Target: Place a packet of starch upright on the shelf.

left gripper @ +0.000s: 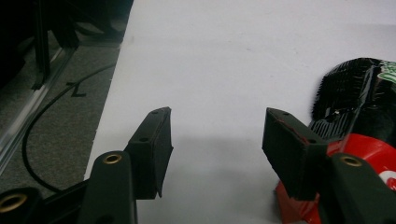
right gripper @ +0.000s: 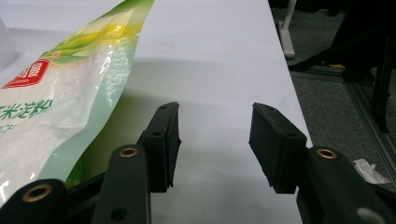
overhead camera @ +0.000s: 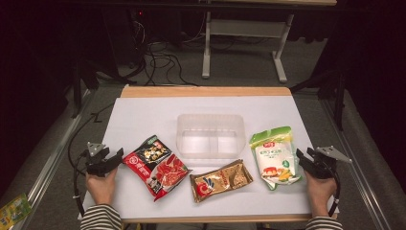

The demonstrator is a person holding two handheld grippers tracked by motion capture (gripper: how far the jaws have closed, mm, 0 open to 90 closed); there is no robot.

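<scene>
White paper covers the table [overhead camera: 143, 115], whose wooden edge shows along the far side, and four things lie on it between the two hands. Going from the left: a red and black snack bag [overhead camera: 155, 165] lies tilted, a gold pouch [overhead camera: 221, 180] lies flat near the front edge, a clear plastic container [overhead camera: 210, 135] stands behind the pouch toward the middle, and a green and white bag [overhead camera: 276, 156] lies lengthwise at the right. Nothing stands between either gripper and the bag nearest to it. The left gripper [overhead camera: 115, 157] rests low at the table's left edge, held in the person's left hand [overhead camera: 101, 186], with the red and black snack bag just beside its tips on the inner side; in the left gripper view [left gripper: 215, 140] the bag's dark crimped end [left gripper: 350, 98] lies just past the right-hand jaw, and the jaws stand wide apart over bare paper, holding nothing. The right gripper [overhead camera: 302, 160] sits at the table's right edge in the right hand [overhead camera: 320, 191], tips just beside the green and white bag's long side; in the right gripper view [right gripper: 215, 140] that bag [right gripper: 56, 107] lies beside the left-hand jaw, outside the gap, and the jaws are spread wide and empty.
</scene>
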